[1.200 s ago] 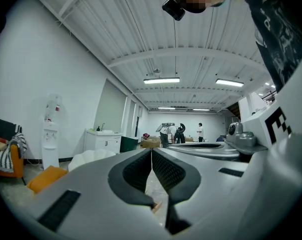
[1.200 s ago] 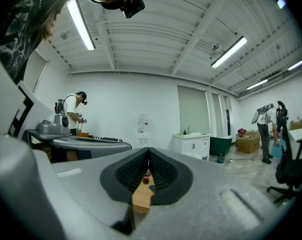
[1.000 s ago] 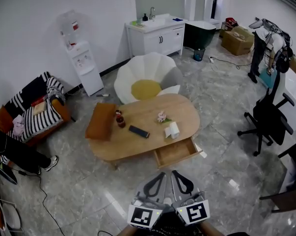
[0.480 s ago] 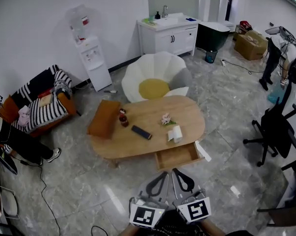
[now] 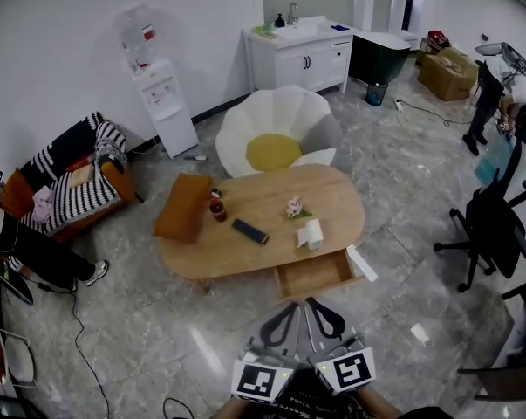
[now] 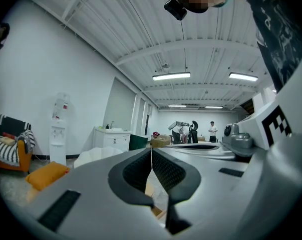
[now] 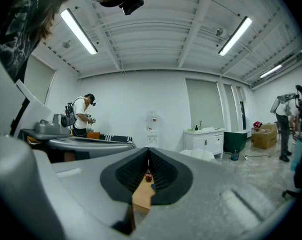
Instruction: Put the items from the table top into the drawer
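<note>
On the oval wooden table (image 5: 263, 186) sit the things to be stowed: a small red bottle (image 5: 217, 209), a dark remote (image 5: 249, 231), a pink flower-like piece (image 5: 292, 207) and a white tissue pack (image 5: 310, 234). All four are on the top, toward its middle and right. An orange cushion (image 5: 182, 208) lies on the table's left end. The drawer (image 5: 315, 273) stands pulled out from the table's near side, toward the right, with its wooden bottom showing.

I have both grippers at the near edge of the head view, side by side over the grey marble floor (image 5: 140, 339) and well apart from the table. My left gripper (image 5: 293, 311) is clenched, jaws tip to tip and gripping nothing. My right gripper (image 5: 312, 306) is clenched the same way, with the table seen beyond its tips.

Just beyond the table's far side is a white petal-shaped chair (image 5: 276, 120). Farther off are a water dispenser (image 5: 162, 103) and a white sink cabinet (image 5: 302, 55). A striped sofa (image 5: 71, 186) is at the left and a black office chair (image 5: 494, 230) at the right.
</note>
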A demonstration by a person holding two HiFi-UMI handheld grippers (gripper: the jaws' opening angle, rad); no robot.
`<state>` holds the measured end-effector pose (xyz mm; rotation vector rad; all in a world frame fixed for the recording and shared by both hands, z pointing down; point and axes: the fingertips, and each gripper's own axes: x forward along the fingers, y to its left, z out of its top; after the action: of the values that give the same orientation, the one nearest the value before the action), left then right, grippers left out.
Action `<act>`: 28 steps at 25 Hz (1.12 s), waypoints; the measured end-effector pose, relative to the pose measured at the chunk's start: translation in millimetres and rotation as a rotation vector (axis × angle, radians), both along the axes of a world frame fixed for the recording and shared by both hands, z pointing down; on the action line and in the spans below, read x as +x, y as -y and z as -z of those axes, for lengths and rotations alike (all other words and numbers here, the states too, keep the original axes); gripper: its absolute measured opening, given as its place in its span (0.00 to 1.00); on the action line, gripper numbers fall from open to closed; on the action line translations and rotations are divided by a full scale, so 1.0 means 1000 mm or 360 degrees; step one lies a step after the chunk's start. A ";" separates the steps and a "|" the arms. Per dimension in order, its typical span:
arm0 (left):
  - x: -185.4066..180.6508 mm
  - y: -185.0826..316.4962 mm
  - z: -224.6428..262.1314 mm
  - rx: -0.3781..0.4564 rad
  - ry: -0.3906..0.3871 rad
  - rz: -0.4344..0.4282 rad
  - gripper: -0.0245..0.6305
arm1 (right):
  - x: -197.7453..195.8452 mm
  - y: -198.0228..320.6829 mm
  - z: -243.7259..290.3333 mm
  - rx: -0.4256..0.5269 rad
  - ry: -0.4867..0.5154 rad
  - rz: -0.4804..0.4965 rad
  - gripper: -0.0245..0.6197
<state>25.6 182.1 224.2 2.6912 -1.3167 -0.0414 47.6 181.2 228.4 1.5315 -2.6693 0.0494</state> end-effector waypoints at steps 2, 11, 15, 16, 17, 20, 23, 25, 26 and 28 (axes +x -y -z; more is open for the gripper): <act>0.001 0.003 -0.002 -0.0004 0.0008 -0.0008 0.06 | 0.000 0.002 -0.003 -0.0012 -0.0005 0.0001 0.04; 0.008 0.026 -0.005 -0.0033 0.0011 -0.0048 0.05 | 0.012 0.025 -0.012 -0.0103 -0.0011 -0.0041 0.04; 0.009 0.045 -0.009 -0.0054 0.0010 -0.0067 0.06 | 0.010 0.045 -0.019 -0.0150 -0.0041 -0.0034 0.04; 0.008 0.050 -0.009 -0.0055 0.0011 -0.0073 0.06 | 0.009 0.051 -0.020 -0.0153 -0.0047 -0.0031 0.04; 0.007 0.055 -0.009 -0.0058 0.0012 -0.0078 0.06 | 0.008 0.057 -0.020 -0.0156 -0.0051 -0.0029 0.04; 0.005 0.071 -0.010 -0.0059 0.0022 -0.0090 0.06 | 0.006 0.073 -0.021 -0.0179 -0.0047 -0.0039 0.04; -0.001 0.089 -0.014 -0.0071 0.0022 -0.0094 0.06 | 0.004 0.089 -0.026 -0.0207 -0.0041 -0.0057 0.04; -0.005 0.101 -0.016 -0.0080 0.0021 -0.0095 0.06 | 0.002 0.099 -0.026 -0.0207 -0.0047 -0.0062 0.04; -0.006 0.107 -0.018 -0.0080 0.0025 -0.0100 0.06 | 0.003 0.104 -0.026 -0.0205 -0.0052 -0.0070 0.04; -0.006 0.119 -0.019 -0.0072 0.0031 -0.0115 0.06 | 0.005 0.114 -0.028 -0.0215 -0.0053 -0.0101 0.04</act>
<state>19.1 63.6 243.2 2.7054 -1.2092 0.0227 52.9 66.8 256.9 1.5603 -2.5341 0.2013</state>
